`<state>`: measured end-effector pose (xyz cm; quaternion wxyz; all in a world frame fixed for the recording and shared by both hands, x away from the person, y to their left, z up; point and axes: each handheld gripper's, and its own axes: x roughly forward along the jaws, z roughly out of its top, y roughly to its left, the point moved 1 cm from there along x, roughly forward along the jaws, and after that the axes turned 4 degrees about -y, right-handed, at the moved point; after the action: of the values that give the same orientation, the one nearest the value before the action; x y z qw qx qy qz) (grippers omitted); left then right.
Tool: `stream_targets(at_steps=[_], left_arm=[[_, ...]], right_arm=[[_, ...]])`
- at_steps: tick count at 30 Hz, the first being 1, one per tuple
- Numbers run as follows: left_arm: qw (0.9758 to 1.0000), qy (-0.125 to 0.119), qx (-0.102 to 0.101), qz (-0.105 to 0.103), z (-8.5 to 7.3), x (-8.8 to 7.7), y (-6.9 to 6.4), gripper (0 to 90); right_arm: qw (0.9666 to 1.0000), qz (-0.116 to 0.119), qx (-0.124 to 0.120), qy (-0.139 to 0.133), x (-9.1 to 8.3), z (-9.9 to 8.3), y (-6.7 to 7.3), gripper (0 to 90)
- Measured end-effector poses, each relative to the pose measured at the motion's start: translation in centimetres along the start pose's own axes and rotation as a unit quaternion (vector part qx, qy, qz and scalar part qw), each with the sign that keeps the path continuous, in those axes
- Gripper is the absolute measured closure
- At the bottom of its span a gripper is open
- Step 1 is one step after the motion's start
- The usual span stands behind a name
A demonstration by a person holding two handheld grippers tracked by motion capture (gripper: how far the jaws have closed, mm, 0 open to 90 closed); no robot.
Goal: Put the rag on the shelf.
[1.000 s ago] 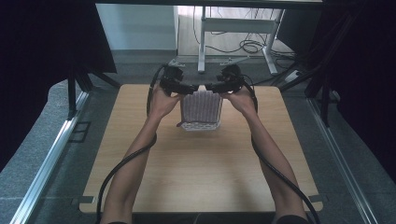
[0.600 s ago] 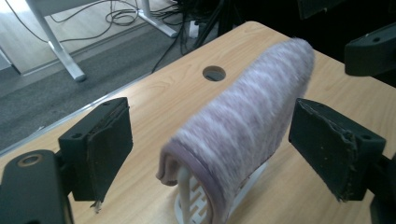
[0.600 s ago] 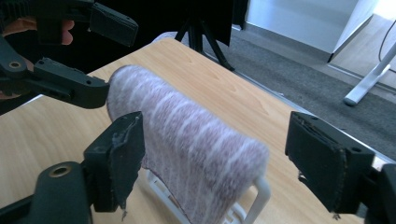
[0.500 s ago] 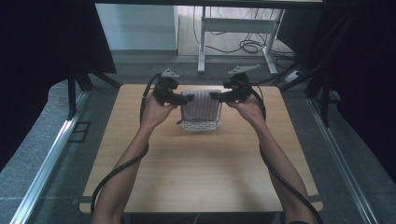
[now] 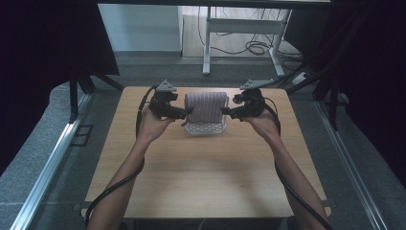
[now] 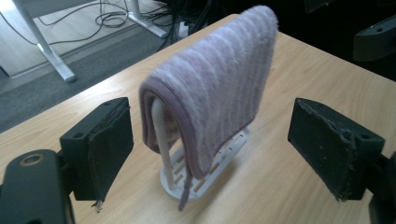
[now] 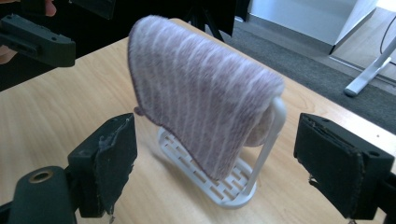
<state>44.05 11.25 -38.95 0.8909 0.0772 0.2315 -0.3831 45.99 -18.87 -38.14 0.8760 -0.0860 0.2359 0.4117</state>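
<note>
Striped purple towel (image 5: 206,106) draped over white rack (image 5: 206,128), toward far edge of wooden counter (image 5: 201,177). Left gripper (image 5: 186,113) just off towel's left end, jaws spread, nothing between pads. Right gripper (image 5: 225,112) just off right end; jaws have just been opening, now released, empty. Towel sits between the two grippers, untouched by either.

Towel (image 5: 206,106) over rack (image 5: 205,128), mid-table (image 5: 201,177), between both claws.
</note>
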Motion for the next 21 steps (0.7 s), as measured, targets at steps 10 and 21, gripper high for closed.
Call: stream_targets(at_steps=[10, 21], left_arm=[[0.9999, 0.004, 0.011, 0.002, -2.9, -0.8, -1.4, 12.7], [0.9999, 0.010, 0.002, 0.000, -7.0, -1.3, -2.8, 12.7]], right_arm=[[1.0000, 0.006, -0.004, 0.006, -0.7, -2.7, 1.5, 11.6], [0.9995, 0.005, -0.006, 0.031, -0.4, -6.8, 2.9, 11.2]])
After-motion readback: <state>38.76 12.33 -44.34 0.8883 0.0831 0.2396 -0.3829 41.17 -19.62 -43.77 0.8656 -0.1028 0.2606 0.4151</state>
